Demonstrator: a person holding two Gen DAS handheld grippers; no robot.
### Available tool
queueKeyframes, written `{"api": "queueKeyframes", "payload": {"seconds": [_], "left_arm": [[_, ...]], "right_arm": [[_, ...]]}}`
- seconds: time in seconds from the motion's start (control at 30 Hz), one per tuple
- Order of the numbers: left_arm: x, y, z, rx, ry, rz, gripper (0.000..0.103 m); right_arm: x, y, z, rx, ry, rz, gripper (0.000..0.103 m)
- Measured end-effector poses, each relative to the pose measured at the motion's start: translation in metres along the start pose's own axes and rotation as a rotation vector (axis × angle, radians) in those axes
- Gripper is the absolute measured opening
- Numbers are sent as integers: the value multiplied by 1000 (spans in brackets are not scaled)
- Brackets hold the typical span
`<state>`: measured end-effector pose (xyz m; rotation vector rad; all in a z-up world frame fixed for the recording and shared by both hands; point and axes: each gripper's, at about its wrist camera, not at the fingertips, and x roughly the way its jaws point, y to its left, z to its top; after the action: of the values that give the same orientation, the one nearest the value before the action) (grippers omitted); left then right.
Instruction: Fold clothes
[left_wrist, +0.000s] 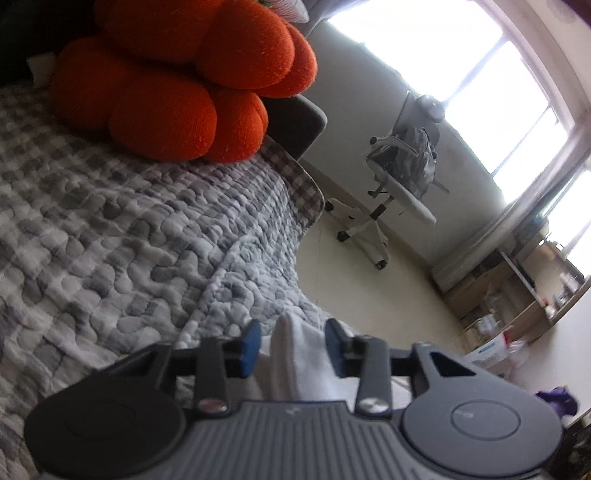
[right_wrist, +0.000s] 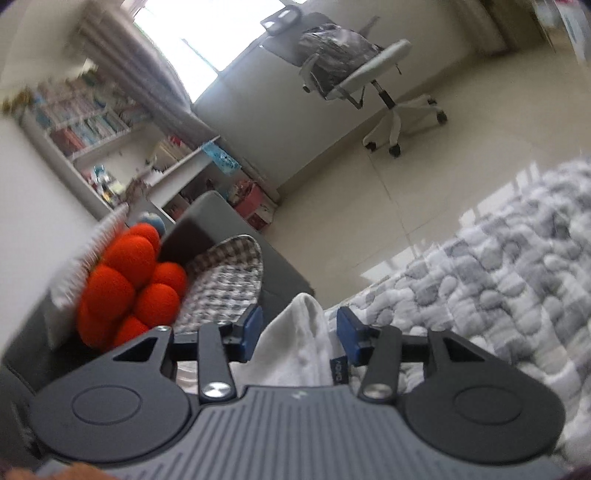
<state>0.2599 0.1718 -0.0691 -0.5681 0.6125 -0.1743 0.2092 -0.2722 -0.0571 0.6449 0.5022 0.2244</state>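
Here, a fold of soft white cotton garment (left_wrist: 295, 354) stands between the blue pads of the left hand-held gripper (left_wrist: 293, 341), and another fold (right_wrist: 299, 332) between those of the right hand-held gripper (right_wrist: 300, 330). Both jaws stand partly open, pads clear of the cloth, over the grey-and-white quilted bed cover (left_wrist: 129, 240). Seemingly mid-grasp or release; the next move calls for closing firmly on both folds.

Both wrist cams are tilted pretty hard, so I've got both hands rolled over and aimed a bit downward. Left gripper (left_wrist: 293, 341) has its jaws parted, blue pads (left_wrist: 252, 345) clear on both sides of what sits between them. Right gripper (right_wrist: 299, 334) is the same, only parted a bit wider, pads (right_wrist: 349, 334) not pressing.
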Motion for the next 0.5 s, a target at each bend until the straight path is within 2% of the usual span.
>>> {"api": "queueKeyframes", "payload": {"seconds": [0.03,0.07,0.13,0.23,0.33,0.5], "left_arm": [[1,-1,-1,10,-7,9,17],[1,-3,-2,23,-13,21,10],[-1,-10,-4,60,-37,42,7],[-13,-22,-5,121,-114,52,6],[-22,-28,0,131,-187,46,6],[-8,-34,5,163,-183,94,7]], "right_arm": [[2,2,-1,-27,-3,-14,36],[4,4,-3,-54,-6,-30,24],[6,9,-8,-110,-23,-62,14],[-2,17,-15,-184,-94,-78,10],[-5,24,-15,-217,-160,-87,10],[13,30,-10,-261,-175,-139,10]]}}
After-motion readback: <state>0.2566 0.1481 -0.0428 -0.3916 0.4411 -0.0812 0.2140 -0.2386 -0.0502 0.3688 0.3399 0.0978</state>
